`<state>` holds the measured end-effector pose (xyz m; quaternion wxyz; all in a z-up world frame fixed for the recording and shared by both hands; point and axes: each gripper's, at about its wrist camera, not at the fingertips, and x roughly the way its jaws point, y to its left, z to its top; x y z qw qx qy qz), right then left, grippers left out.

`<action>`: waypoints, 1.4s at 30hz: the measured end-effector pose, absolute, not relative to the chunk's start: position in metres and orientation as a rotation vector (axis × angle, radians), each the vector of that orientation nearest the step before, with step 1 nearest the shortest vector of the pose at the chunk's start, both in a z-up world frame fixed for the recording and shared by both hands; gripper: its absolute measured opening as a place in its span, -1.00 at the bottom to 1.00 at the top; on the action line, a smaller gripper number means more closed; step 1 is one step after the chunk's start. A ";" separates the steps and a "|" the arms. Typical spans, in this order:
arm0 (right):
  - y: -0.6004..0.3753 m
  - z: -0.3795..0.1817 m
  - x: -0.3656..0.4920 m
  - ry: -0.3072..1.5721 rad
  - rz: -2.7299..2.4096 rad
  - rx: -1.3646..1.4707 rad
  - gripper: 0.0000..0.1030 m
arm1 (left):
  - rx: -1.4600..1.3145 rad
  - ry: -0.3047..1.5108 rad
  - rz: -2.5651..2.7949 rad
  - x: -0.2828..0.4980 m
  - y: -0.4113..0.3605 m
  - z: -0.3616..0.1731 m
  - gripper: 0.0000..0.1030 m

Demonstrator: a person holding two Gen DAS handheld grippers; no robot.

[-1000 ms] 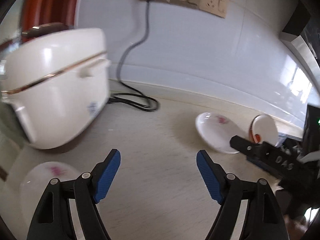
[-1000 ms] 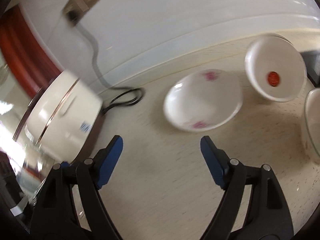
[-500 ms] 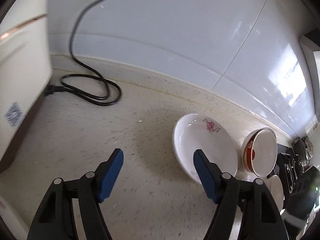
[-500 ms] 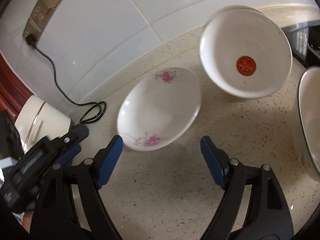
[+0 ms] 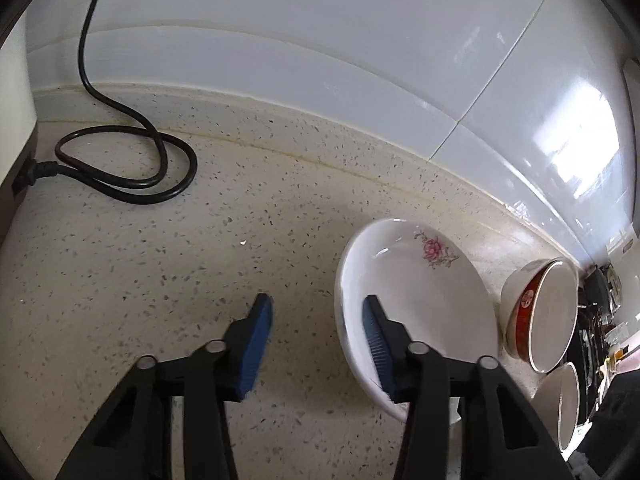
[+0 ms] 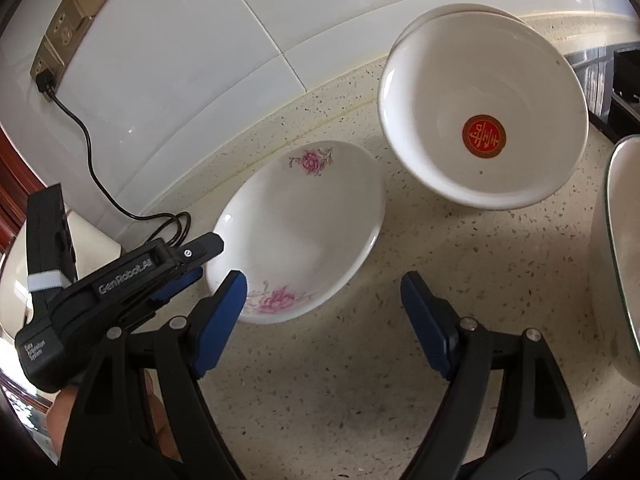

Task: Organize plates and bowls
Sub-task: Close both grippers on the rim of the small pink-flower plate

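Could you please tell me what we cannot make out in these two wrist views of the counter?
- White floral plate: left wrist view, near rim hidden by the left gripper, so pad contact is unclear.
- White appliance: cut by the frame edge in both views.
- Green-rimmed dish: right wrist view, cut off at the edge.
- Red-medallion white bowl: whatever lies stacked beneath is mostly hidden.

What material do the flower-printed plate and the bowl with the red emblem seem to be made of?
Flower-printed plate: likely glazed ceramic or porcelain; glossy white surface with sharp highlights and pink flower decals. Melamine cannot be ruled out.
Bowl with the red emblem: probably the same glazed white ware, smooth and shiny inside, with a red round mark at the bottom and a red band outside.
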<state>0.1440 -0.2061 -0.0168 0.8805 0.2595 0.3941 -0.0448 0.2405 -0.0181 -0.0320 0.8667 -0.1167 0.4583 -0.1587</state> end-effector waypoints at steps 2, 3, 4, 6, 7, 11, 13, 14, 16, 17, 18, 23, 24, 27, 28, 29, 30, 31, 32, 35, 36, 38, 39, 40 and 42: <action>-0.204 -0.017 0.146 0.816 -0.098 0.517 0.58 | -0.234 0.950 -0.338 0.241 -0.019 -0.034 -0.20; -0.202 -0.017 0.147 0.811 -0.095 0.502 0.58 | -0.229 0.947 -0.342 0.242 -0.020 -0.035 -0.22; -0.201 -0.017 0.148 0.809 -0.093 0.492 0.58 | -0.225 0.944 -0.346 0.243 -0.022 -0.036 -0.24; -0.201 -0.018 0.150 0.808 -0.085 0.497 0.52 | -0.230 0.942 -0.355 0.244 -0.022 -0.037 -0.36; -0.201 -0.018 0.150 0.807 -0.081 0.500 0.45 | -0.231 0.939 -0.357 0.245 -0.023 -0.037 -0.37; -0.202 -0.021 0.153 0.811 -0.053 0.512 0.26 | -0.210 0.935 -0.378 0.247 -0.030 -0.040 -0.54; -0.202 -0.022 0.157 0.812 -0.044 0.515 0.25 | -0.203 0.936 -0.392 0.246 -0.034 -0.042 -0.63; -0.202 -0.022 0.158 0.814 -0.038 0.513 0.24 | -0.200 0.937 -0.398 0.246 -0.036 -0.042 -0.71; -0.202 -0.023 0.159 0.816 -0.030 0.512 0.22 | -0.189 0.935 -0.396 0.244 -0.039 -0.042 -0.70; -0.203 -0.023 0.159 0.816 -0.030 0.512 0.20 | -0.192 0.939 -0.396 0.245 -0.038 -0.042 -0.71; -0.203 -0.023 0.159 0.818 -0.032 0.510 0.13 | -0.196 0.942 -0.396 0.245 -0.038 -0.043 -0.71; -0.210 -0.026 0.158 0.834 -0.027 0.532 -0.35 | -0.214 0.950 -0.366 0.237 -0.025 -0.042 -0.71; -0.209 -0.027 0.158 0.836 -0.024 0.531 -0.39 | -0.215 0.951 -0.360 0.236 -0.024 -0.042 -0.71; -0.206 -0.027 0.157 0.842 -0.005 0.528 -0.42 | -0.221 0.952 -0.341 0.229 -0.016 -0.041 -0.71; -0.205 -0.028 0.157 0.844 0.007 0.537 -0.44 | -0.229 0.952 -0.332 0.226 -0.012 -0.041 -0.71; -0.204 -0.028 0.157 0.846 0.017 0.543 -0.45 | -0.235 0.953 -0.324 0.223 -0.008 -0.041 -0.71; -0.203 -0.029 0.157 0.848 0.026 0.545 -0.47 | -0.239 0.952 -0.319 0.221 -0.006 -0.042 -0.72; -0.202 -0.029 0.156 0.850 0.038 0.546 -0.48 | -0.248 0.951 -0.312 0.218 -0.001 -0.042 -0.72; -0.200 -0.029 0.157 0.852 0.046 0.546 -0.48 | -0.254 0.950 -0.305 0.216 0.001 -0.043 -0.72; -0.197 -0.029 0.156 0.855 0.080 0.557 -0.51 | -0.275 0.946 -0.277 0.206 0.011 -0.043 -0.72; -0.195 -0.029 0.155 0.855 0.090 0.552 -0.52 | -0.284 0.946 -0.269 0.204 0.014 -0.042 -0.72; -0.187 -0.027 0.152 0.855 0.107 0.534 -0.52 | -0.311 0.947 -0.246 0.199 0.020 -0.044 -0.72; -0.185 -0.027 0.151 0.854 0.113 0.528 -0.52 | -0.325 0.947 -0.237 0.198 0.022 -0.044 -0.72; -0.182 -0.026 0.150 0.854 0.123 0.522 -0.52 | -0.343 0.944 -0.228 0.193 0.027 -0.045 -0.72; -0.179 -0.025 0.148 0.853 0.137 0.514 -0.52 | -0.365 0.942 -0.221 0.188 0.032 -0.045 -0.72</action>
